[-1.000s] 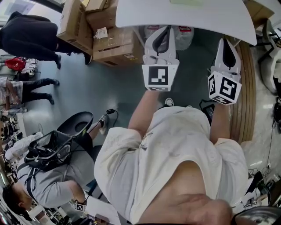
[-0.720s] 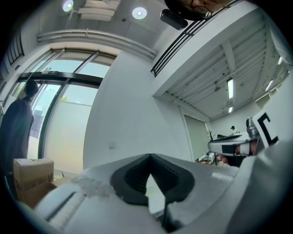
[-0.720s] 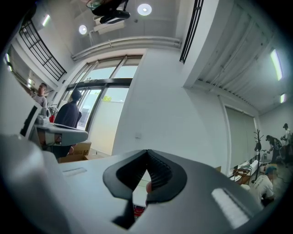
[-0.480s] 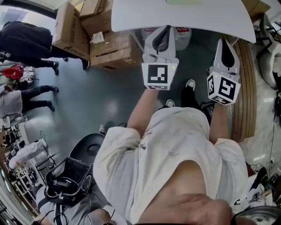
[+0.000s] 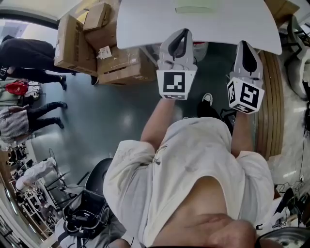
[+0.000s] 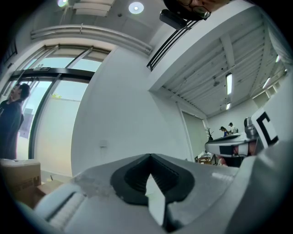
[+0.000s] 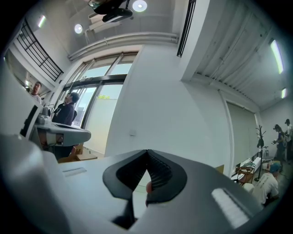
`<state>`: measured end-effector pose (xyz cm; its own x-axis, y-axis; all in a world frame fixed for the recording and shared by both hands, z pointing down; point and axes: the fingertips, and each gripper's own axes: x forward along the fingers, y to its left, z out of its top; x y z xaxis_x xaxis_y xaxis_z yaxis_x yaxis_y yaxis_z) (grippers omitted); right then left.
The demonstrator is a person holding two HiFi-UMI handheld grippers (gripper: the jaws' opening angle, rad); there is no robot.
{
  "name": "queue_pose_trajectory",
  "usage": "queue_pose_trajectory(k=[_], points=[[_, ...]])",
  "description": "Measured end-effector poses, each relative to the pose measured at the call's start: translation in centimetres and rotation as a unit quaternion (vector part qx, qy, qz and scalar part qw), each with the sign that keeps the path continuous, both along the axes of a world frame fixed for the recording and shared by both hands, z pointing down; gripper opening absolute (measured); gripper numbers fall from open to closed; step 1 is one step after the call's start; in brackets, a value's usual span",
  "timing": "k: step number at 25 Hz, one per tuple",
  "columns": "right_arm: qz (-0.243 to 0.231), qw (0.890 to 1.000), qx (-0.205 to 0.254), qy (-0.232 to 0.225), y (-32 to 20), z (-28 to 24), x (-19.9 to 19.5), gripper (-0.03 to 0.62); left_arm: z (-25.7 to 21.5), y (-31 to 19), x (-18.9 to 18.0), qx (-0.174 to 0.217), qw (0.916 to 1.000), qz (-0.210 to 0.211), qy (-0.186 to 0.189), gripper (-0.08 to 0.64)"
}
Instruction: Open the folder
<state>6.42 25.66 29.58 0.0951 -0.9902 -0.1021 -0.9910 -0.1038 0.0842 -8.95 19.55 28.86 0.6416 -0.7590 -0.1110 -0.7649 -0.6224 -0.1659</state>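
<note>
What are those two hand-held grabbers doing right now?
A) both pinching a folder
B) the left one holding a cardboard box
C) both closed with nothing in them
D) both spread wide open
C: the left gripper and the right gripper are each shut tip to tip, with nothing held.

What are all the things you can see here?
table: one, white, top of the head view
folder: one, pale green, flat on the table, partly cut off
cardboard boxes: several, brown, on the floor beside the table
bystanders: at least two, far left edge
chair: one, black, lower left
left gripper: one, white-grey, shut, empty, near the table's edge
right gripper: one, white-grey, shut, empty, near the table's edge
shirt: one, white, on the person
</note>
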Motion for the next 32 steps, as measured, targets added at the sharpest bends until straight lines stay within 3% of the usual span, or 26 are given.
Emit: queue_pose_trajectory(k=[15,27,32], points=[[-0.02,1.0,-0.005,-0.02,-9.6,0.7,9.2,0.002,0.0,-8.7,9.8,0.005,0.9997,-0.006,-0.021,0.0],[-0.032,0.999,-0.02,-0.031,-15.6,2.4,13.4,0.002,1.8,-14.1,14.4,0.008,0.9985,-0.011,-0.052,0.0],[-0.029,0.999,-0.031,-0.025,-19.2,3.5,13.5,0.002,3.5,-17.8,14.8,-0.005,0.9985,0.003,-0.055,0.0]])
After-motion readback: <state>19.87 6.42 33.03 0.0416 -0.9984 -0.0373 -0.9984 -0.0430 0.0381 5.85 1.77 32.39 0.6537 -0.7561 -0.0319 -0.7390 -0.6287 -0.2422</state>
